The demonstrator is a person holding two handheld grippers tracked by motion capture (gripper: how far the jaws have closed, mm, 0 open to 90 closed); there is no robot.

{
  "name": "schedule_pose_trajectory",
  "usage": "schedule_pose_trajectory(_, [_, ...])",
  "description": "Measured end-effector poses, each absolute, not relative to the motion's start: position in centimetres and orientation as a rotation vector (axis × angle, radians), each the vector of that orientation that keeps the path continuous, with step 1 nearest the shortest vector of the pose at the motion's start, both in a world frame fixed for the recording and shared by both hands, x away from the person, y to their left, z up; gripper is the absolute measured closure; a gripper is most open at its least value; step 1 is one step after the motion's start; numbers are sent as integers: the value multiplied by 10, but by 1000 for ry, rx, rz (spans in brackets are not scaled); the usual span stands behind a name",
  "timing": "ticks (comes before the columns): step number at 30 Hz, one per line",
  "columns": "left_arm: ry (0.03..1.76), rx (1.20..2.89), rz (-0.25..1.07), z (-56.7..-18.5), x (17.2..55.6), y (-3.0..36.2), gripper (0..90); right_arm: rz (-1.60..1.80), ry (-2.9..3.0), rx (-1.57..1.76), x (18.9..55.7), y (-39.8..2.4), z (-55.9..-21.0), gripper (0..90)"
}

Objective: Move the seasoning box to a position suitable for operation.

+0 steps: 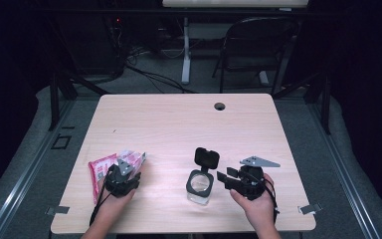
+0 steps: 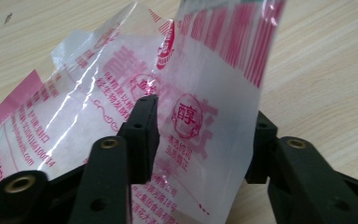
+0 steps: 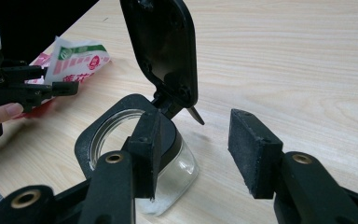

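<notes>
A clear square jar (image 1: 199, 185) with a black rim stands on the table's near middle, its hinged black lid (image 1: 206, 157) flipped up. In the right gripper view the jar (image 3: 116, 135) is just left of my right gripper (image 3: 193, 126), whose jaws are open with nothing between them. My left gripper (image 2: 204, 116) is shut on a pink and white packet (image 2: 214, 70), which stands up bent between the pads. A second such packet (image 2: 74, 116) lies flat behind it. From above, the left gripper (image 1: 128, 167) is at the table's near left, over the packets (image 1: 101, 169).
The wooden table (image 1: 179, 124) has a cable hole (image 1: 220, 106) near its far edge. A folding chair (image 1: 258, 45) and a desk leg (image 1: 185, 55) stand on the floor beyond. A person's hand (image 3: 0, 114) holds the left gripper.
</notes>
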State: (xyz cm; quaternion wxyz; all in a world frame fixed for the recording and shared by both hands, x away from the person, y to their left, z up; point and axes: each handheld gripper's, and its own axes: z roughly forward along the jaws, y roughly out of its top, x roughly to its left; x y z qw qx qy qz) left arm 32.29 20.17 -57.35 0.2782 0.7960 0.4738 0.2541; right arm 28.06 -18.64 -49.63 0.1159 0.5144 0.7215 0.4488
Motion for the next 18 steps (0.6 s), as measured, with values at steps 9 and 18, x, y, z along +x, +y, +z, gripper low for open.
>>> schedule_pose_trajectory(9, [1340, 2095, 634, -577, 328, 214, 743, 1312, 2114, 1503, 279, -186, -498, 548])
schedule_pose_trajectory(18, [1347, 2056, 604, -577, 330, 221, 847, 1315, 2108, 1510, 280, -187, -500, 549])
